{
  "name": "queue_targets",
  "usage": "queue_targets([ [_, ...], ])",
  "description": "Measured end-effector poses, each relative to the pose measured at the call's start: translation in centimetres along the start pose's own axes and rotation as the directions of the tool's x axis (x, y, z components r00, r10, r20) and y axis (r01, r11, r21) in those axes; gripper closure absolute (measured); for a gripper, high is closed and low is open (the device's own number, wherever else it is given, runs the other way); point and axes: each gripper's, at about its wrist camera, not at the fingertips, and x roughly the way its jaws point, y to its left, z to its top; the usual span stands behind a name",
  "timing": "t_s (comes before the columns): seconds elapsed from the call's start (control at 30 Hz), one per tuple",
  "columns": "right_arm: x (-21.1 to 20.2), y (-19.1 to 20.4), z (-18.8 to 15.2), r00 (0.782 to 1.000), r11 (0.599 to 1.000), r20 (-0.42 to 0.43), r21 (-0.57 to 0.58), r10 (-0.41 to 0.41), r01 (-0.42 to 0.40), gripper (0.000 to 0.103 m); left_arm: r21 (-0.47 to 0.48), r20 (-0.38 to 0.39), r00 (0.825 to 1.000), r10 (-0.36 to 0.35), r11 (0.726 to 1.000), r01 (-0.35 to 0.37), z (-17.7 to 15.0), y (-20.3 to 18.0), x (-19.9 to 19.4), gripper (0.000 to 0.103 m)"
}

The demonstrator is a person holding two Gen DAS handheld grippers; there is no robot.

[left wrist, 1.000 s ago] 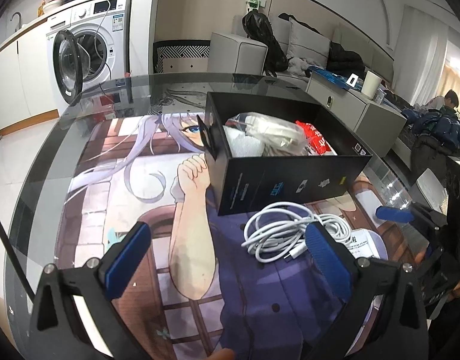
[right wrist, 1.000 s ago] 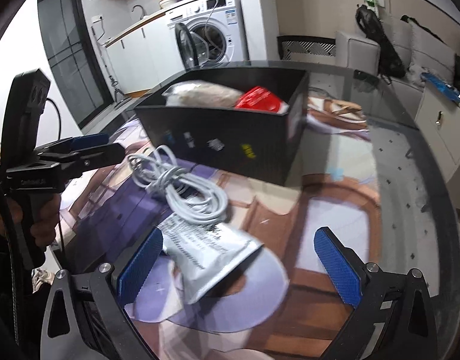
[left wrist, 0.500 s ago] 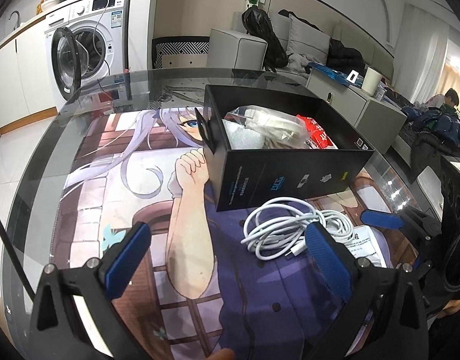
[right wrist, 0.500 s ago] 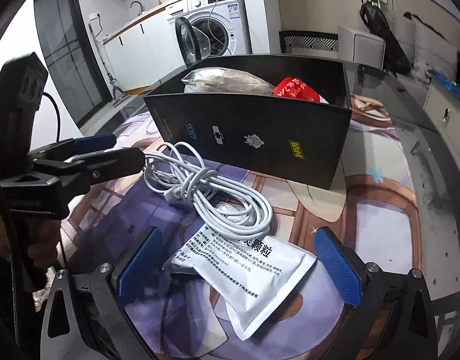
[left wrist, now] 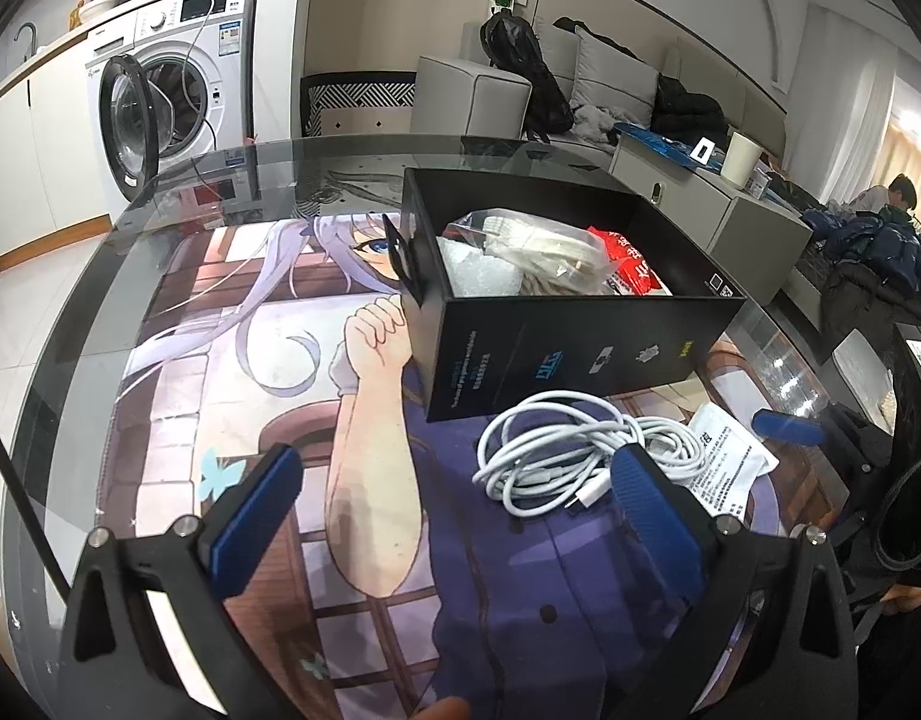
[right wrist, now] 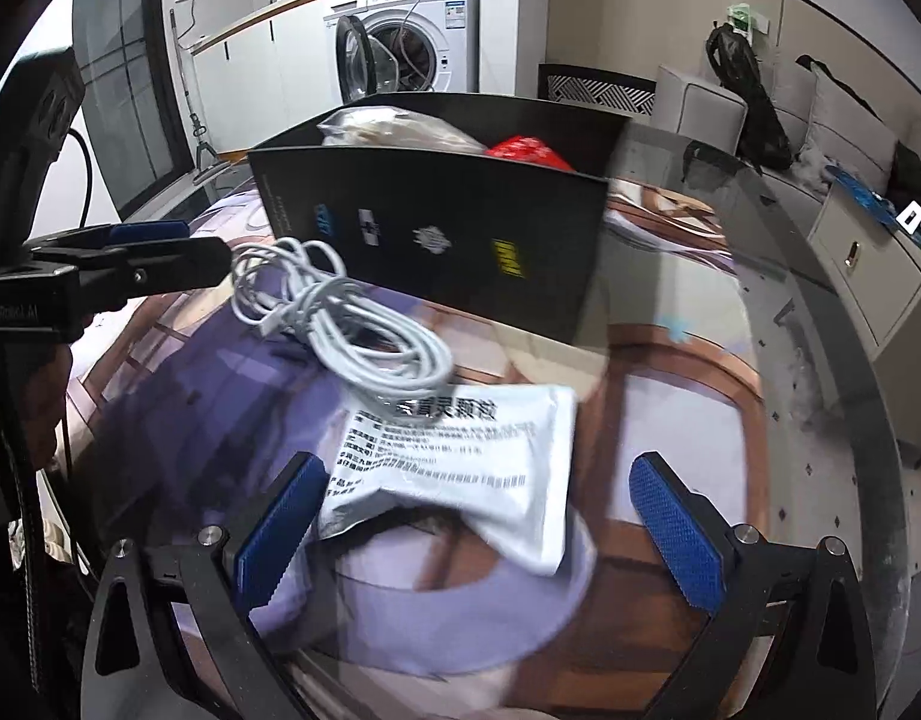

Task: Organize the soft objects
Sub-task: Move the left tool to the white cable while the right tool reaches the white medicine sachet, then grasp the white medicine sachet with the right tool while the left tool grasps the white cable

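Observation:
A black open box (left wrist: 580,336) stands on the anime-print mat and holds a clear bag of white cloth (left wrist: 538,252) and a red packet (left wrist: 634,267). In front of it lie a coiled white cable (left wrist: 580,456) and a white printed sachet (left wrist: 727,456). My left gripper (left wrist: 454,516) is open and empty, its right finger beside the cable. My right gripper (right wrist: 478,522) is open, low over the sachet (right wrist: 466,462), which lies between its fingers; the cable (right wrist: 340,312) and box (right wrist: 436,228) are beyond it.
The mat (left wrist: 232,372) covers a round glass table (left wrist: 70,324). The left gripper also shows in the right wrist view (right wrist: 130,258), at the left by the cable. A washing machine (left wrist: 166,96) and sofa (left wrist: 610,84) stand beyond the table.
My right gripper has moved forward and down toward the sachet, which now lies between its fingers. My left gripper has drifted slightly closer to the cable. Both stay open.

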Motion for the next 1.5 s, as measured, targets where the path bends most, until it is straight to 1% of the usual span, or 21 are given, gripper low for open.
queue_targets([
  [0.17,0.0,-0.6,0.0,1.0,1.0,-0.001,0.008,-0.008,0.008,0.001,0.003,0.001,1.0,-0.001,1.0,0.001,-0.1,-0.2,0.0,0.0],
  [0.37,0.2,-0.9,0.3,1.0,1.0,-0.011,-0.012,0.006,-0.007,0.001,0.002,-0.001,1.0,0.003,1.0,-0.003,0.0,-0.2,-0.1,0.0],
  [0.43,0.2,-0.8,0.5,1.0,1.0,-0.004,-0.014,0.012,-0.012,0.005,0.001,-0.001,1.0,0.003,1.0,-0.003,-0.1,-0.2,0.0,0.0],
  [0.5,0.0,-1.0,0.6,1.0,1.0,0.003,-0.016,0.015,-0.015,0.02,-0.001,-0.002,1.0,0.003,1.0,-0.003,0.0,-0.2,0.0,0.0],
  [0.6,-0.2,-1.5,0.6,1.0,1.0,0.002,-0.012,0.019,-0.019,0.033,-0.001,0.0,1.0,0.004,1.0,-0.004,0.0,-0.2,-0.1,0.0],
  [0.8,-0.9,-1.9,0.0,1.0,0.999,0.012,-0.028,0.02,-0.019,0.042,-0.001,-0.001,1.0,0.003,1.0,-0.003,0.0,-0.1,-0.1,0.0],
  [1.2,-2.0,-2.8,-1.0,0.999,1.0,0.035,0.006,0.002,-0.002,0.043,0.0,-0.003,1.0,-0.001,1.0,0.001,0.1,-0.3,0.0,0.0],
  [1.5,-4.0,-4.3,-1.0,0.996,0.999,0.086,0.046,-0.026,0.022,0.043,0.017,-0.028,0.999,-0.034,0.999,0.034,-0.1,-1.8,0.6,0.0],
])
